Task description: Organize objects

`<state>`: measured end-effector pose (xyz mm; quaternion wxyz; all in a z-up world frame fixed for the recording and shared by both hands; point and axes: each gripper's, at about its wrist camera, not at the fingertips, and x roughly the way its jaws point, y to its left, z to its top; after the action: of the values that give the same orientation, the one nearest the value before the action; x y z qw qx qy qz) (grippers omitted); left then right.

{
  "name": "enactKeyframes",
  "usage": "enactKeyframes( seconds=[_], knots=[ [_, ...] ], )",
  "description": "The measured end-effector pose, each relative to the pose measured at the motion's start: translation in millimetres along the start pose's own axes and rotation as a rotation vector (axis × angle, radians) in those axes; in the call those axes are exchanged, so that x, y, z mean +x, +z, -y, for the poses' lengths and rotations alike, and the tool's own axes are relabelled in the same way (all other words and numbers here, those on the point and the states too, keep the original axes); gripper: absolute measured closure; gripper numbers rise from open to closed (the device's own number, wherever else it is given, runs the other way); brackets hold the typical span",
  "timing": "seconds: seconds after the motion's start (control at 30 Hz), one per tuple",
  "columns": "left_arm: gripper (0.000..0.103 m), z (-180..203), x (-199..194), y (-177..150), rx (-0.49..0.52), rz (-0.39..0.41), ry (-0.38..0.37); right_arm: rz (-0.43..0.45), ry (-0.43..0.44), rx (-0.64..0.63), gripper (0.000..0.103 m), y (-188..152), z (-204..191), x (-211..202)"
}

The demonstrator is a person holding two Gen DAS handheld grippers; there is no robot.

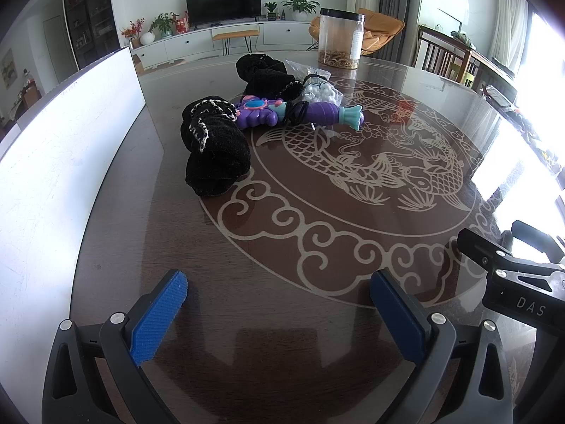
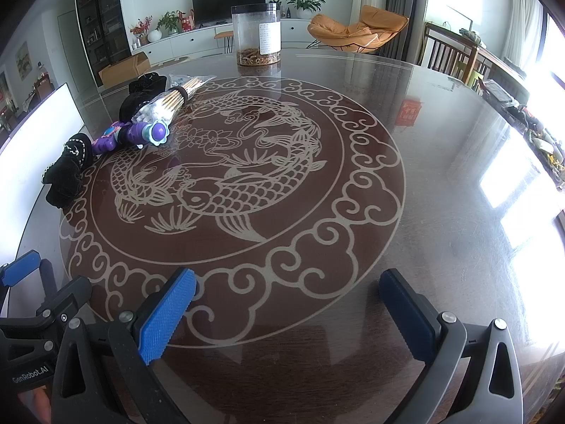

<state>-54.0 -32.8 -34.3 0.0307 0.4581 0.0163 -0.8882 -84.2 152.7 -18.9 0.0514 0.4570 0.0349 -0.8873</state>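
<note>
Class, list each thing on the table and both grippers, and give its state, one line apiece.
Left gripper: open, empty.
Right gripper: open, empty.
Jar: upright, nearly empty.
Toy: lying flat.
Near black cloth: bunched.
Far black cloth: bunched.
Cotton swabs bag: lying, banded.

My round, glass-topped counter (image 2: 441, 183), dark brown with a pale carp-and-cloud design at its centre, carries a small cluster of things on its far left side. A black knitted piece (image 1: 215, 155) lies nearest me, touching a purple and teal toy (image 1: 279, 111); beyond the toy lie a clear bag of cotton swabs (image 1: 319, 90), a banded bundle of wooden sticks (image 2: 176, 100) and a second black knitted piece (image 1: 265, 72). A clear plastic jar (image 2: 257, 35) with brown contents at its bottom stands upright near the far edge, and a white board (image 1: 67, 148) stands along the left edge.
</note>
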Motion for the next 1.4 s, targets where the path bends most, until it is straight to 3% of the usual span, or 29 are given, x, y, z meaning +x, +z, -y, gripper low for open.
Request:
enactKeyframes(
  seconds=[0.47,0.57,0.7,0.83,0.87,0.9,0.97,1.0,1.1,1.3,1.33,1.37,1.4],
  knots=[
    [0.000,-0.3,1.4,0.8,0.005,-0.006,-0.006,0.000,0.000,0.000,0.000,0.0,0.0,0.0],
    [0.000,-4.5,-1.4,12.9,0.030,-0.048,-0.089,0.000,0.000,0.000,0.000,0.0,0.0,0.1],
    [0.000,-33.3,-12.8,57.5,-0.125,0.085,-0.054,0.000,0.000,0.000,0.000,0.0,0.0,0.0],
    [0.000,-61.1,38.9,99.0,-0.277,-0.033,-0.024,0.000,0.000,0.000,0.000,0.0,0.0,-0.1],
    [0.004,-64.3,47.3,103.3,-0.288,-0.040,-0.022,0.000,0.000,0.000,0.000,0.0,0.0,-0.1],
    [0.028,-65.9,53.5,106.2,-0.286,-0.045,-0.022,0.000,0.000,0.000,0.000,0.0,0.0,-0.1],
    [0.060,-65.8,61.4,106.2,-0.257,-0.061,0.006,0.000,0.000,0.000,0.000,-0.1,0.0,-0.1],
    [0.064,-63.5,57.0,103.1,-0.238,-0.041,0.019,0.000,0.000,0.000,0.000,-0.1,0.0,-0.1],
    [0.065,-55.2,41.6,79.1,-0.195,-0.029,-0.029,0.000,0.000,0.000,0.000,-0.1,0.0,-0.1],
    [0.061,-38.4,-17.2,-2.3,-0.108,-0.014,-0.107,0.000,0.000,0.000,0.000,-0.2,0.0,-0.2],
    [0.057,-36.7,-23.9,-11.1,-0.094,-0.004,-0.118,0.000,0.000,0.000,0.000,-0.2,0.0,-0.1],
    [0.043,-37.4,-26.6,-15.3,-0.084,0.001,-0.121,0.000,0.000,0.000,0.000,-0.1,0.0,-0.2],
    [0.023,-36.7,-27.8,-17.7,-0.070,0.004,-0.114,0.000,0.000,0.000,0.000,-0.2,0.0,-0.2]
  ],
)
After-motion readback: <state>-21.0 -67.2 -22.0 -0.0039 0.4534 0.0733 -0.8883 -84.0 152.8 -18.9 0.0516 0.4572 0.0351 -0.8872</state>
